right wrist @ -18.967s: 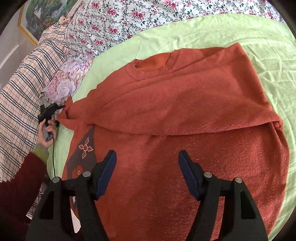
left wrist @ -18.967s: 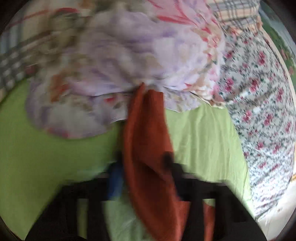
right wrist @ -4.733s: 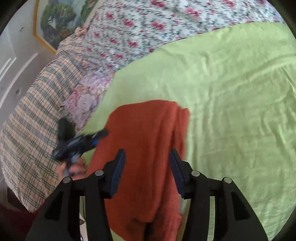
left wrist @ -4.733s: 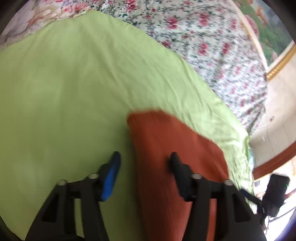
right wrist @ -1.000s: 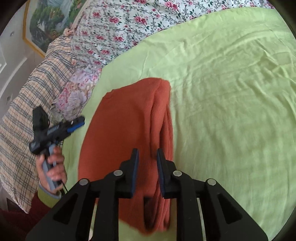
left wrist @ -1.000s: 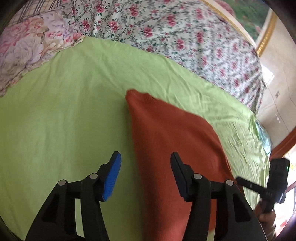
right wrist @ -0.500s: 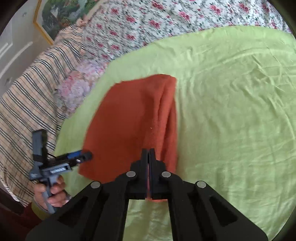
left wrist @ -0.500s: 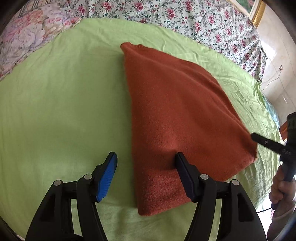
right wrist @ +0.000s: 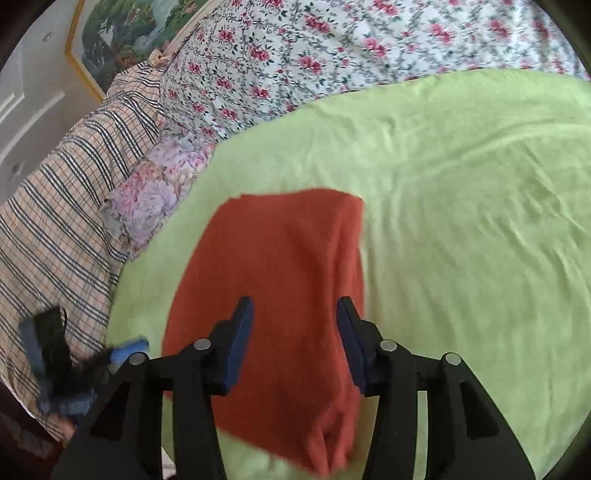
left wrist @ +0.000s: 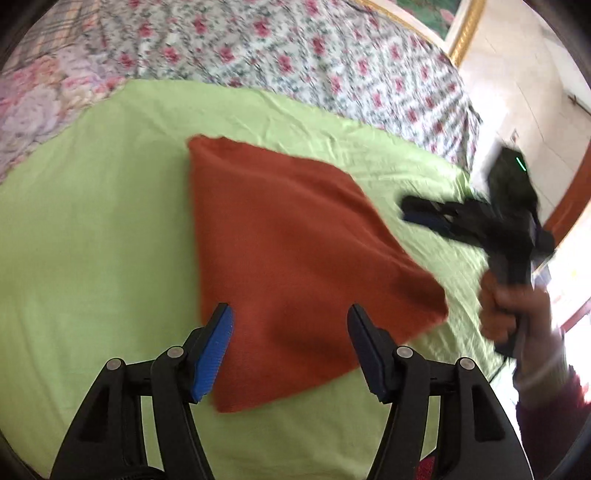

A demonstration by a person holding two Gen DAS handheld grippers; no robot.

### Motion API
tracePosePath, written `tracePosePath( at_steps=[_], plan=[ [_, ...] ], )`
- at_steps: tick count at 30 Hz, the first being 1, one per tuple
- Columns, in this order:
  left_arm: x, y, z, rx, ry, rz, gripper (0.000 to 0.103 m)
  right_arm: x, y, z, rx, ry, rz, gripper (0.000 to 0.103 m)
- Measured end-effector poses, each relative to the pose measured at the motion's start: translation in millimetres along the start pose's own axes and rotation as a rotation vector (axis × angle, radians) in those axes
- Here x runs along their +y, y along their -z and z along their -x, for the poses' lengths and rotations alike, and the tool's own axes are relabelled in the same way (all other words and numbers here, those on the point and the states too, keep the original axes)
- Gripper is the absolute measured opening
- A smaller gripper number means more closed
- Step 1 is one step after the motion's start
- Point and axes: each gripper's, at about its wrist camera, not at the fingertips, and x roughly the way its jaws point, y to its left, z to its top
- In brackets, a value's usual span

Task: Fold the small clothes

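Note:
A folded rust-orange sweater [left wrist: 291,258] lies flat on the light green sheet [left wrist: 92,240]; it also shows in the right wrist view [right wrist: 280,288]. My left gripper [left wrist: 288,325] is open and empty, its jaws apart above the sweater's near edge. My right gripper [right wrist: 293,317] is open and empty over the sweater's near right part. The right gripper also shows, blurred, at the right of the left wrist view [left wrist: 417,214]. The left gripper shows blurred at the lower left of the right wrist view [right wrist: 125,350].
A floral quilt [right wrist: 332,48] lies along the far side of the sheet. A pale flowered pillow [right wrist: 151,199] and a plaid blanket [right wrist: 55,221] lie to the left. A framed picture [right wrist: 122,33] hangs on the wall. The bed's edge and a pale floor [left wrist: 532,92] are at the right.
My right gripper has opened, letting go of the sweater's edge, and drawn back a little. My left gripper stays open and has shifted right over the sweater. The sweater lies folded.

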Motion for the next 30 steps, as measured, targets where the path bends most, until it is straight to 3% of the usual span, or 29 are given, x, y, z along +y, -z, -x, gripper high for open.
tracePosePath(
  at_steps=[3,5,6,8,9,10,15,18,21,27,30],
  plan=[
    [2.3,11.7,-20.8,0.071,0.001,-0.021,0.06,-2.4,-15.3,-31.2,0.08,-0.081,-0.019,0.049],
    [8.2,20.6,-33.5,0.107,-0.036,-0.049,0.056,-4.7,-19.3,-51.2,0.137,-0.076,-0.014,0.049],
    [8.9,25.9,-38.5,0.108,-0.064,-0.079,0.048,-8.8,-21.2,-61.8,0.156,-0.026,-0.019,0.043],
    [7.9,28.4,-36.7,0.098,-0.064,-0.101,0.049,-26.4,-23.9,-82.0,0.179,0.071,-0.032,0.022],
    [8.3,28.0,-36.7,0.106,-0.064,-0.102,0.049,-38.4,-24.8,-87.0,0.177,0.07,-0.076,0.01],
    [9.6,27.4,-36.8,0.108,-0.061,-0.099,0.049,-47.4,-25.4,-87.6,0.169,0.054,-0.121,0.009],
    [18.6,28.7,-32.9,0.105,-0.026,-0.061,0.049,-29.9,-13.6,-53.3,0.109,0.022,-0.089,0.015],
    [20.4,28.4,-31.4,0.104,-0.016,-0.051,0.049,-8.7,9.6,-24.2,0.091,-0.018,-0.02,0.033],
    [21.4,29.9,-30.3,0.103,-0.013,-0.051,0.049,1.8,43.5,-7.0,0.115,0.031,0.048,0.035],
    [19.6,33.2,-28.1,0.1,-0.011,-0.039,0.049,-21.3,90.5,-0.3,0.136,0.208,0.099,0.038],
    [18.5,38.5,-23.4,0.1,-0.03,-0.055,0.05,-29.2,89.0,4.7,0.108,0.171,0.059,0.038]
  ],
)
